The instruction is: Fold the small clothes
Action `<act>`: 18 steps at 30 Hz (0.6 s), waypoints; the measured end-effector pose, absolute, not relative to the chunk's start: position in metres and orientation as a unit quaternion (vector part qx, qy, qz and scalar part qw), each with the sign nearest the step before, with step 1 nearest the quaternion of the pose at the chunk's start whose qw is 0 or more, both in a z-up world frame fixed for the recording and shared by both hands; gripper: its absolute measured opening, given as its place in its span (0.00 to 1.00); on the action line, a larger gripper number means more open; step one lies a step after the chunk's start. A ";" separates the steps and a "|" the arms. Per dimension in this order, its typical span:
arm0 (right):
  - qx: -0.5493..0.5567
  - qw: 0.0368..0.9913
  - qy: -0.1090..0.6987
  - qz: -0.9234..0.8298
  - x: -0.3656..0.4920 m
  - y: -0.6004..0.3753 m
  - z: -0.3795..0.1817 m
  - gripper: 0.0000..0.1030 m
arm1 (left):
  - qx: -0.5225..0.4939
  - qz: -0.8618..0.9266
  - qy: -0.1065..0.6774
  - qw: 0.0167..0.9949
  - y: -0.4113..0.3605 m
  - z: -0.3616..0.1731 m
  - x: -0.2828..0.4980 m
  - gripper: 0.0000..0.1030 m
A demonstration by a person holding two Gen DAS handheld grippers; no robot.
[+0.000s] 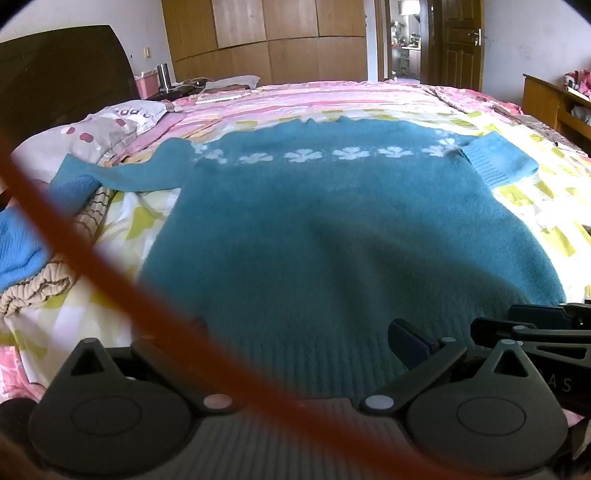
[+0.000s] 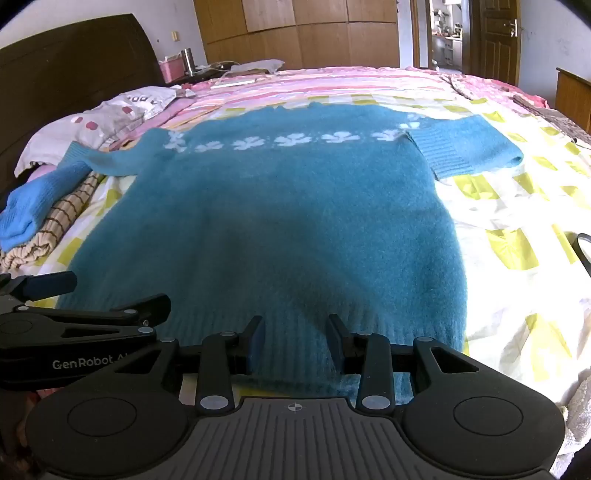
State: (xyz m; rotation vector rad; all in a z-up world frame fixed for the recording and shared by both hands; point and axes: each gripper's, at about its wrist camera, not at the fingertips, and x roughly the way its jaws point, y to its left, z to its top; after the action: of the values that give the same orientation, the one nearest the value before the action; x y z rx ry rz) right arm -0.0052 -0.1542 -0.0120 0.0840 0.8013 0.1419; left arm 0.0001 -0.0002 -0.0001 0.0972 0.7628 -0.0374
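Fuzzy teal knit sweater (image 2: 280, 221) is soft, floppy: pinch its ribbed hem; left claw (image 1: 295, 332) wide, right claw (image 2: 296, 338) half-open astride hem, holding nothing.

Sweater (image 2: 266, 221) lay spread flat on the bed (image 2: 517, 229), hem toward both grippers.

The right gripper (image 2: 295, 343) stood at the near hem, with the left gripper (image 2: 85, 295) just beside it to its left. One sleeve (image 2: 461, 147) was folded in at the far right; the other reached left toward a folded stack of clothes (image 2: 33, 225). Pillows (image 2: 110, 114) lay behind that stack, before the headboard (image 2: 74, 55). A wardrobe (image 2: 295, 29) stood beyond the bed.
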 end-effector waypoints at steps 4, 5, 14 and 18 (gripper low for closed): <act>0.039 0.917 0.390 0.067 -0.005 -0.154 -0.012 0.35 | 0.044 -0.021 0.377 0.925 0.001 -0.003 -0.002 1.00; 0.039 0.917 0.391 0.067 -0.005 -0.154 -0.012 0.35 | 0.043 -0.022 0.378 0.925 0.001 -0.004 -0.003 1.00; 0.036 0.916 0.394 0.065 -0.002 -0.156 -0.015 0.35 | 0.033 -0.027 0.394 0.918 0.004 -0.008 0.007 1.00; 0.034 0.914 0.399 0.063 -0.002 -0.154 -0.016 0.35 | 0.034 -0.027 0.396 0.917 0.004 -0.011 0.007 1.00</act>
State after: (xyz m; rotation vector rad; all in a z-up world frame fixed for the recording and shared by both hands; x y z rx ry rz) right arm -0.0022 -0.1538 -0.0155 0.0707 0.8215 0.1301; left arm 0.0066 0.0042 -0.0107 0.0706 0.8137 -0.0561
